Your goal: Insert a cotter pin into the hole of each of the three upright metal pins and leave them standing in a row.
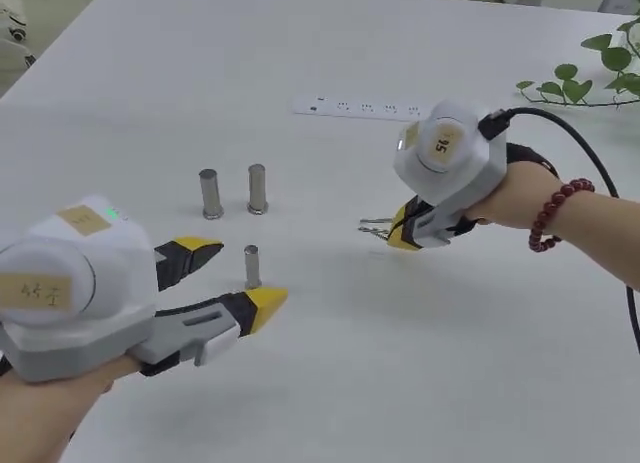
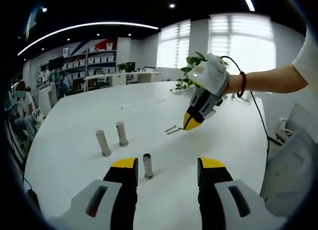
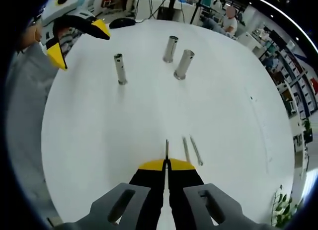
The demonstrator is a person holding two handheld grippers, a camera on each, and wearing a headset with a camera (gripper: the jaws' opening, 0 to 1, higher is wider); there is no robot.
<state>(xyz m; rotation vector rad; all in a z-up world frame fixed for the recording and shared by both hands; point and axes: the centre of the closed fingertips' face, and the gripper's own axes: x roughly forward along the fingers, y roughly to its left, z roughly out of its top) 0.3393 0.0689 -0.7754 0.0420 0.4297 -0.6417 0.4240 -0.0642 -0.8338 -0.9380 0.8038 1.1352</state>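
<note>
Grey-and-yellow left gripper (image 1: 243, 273) spread wide, holding nothing, just left of short upright steel pin (image 1: 252, 266). Behind that pin, pair of taller steel cylinders (image 1: 257, 188) (close together). Well right of it, right gripper (image 1: 400, 233) clamped on thin cotter pin (image 3: 166, 149), two loose cotter pins (image 3: 185, 149) alongside.

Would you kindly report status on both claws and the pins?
Left claw open, near front metal pin. Right claw shut on cotter pin; two spare cotter pins on table. Nothing blocking.

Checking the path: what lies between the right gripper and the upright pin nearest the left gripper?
Bare table between right gripper and that pin, in the right gripper view; two cotter pins lie aside.
</note>
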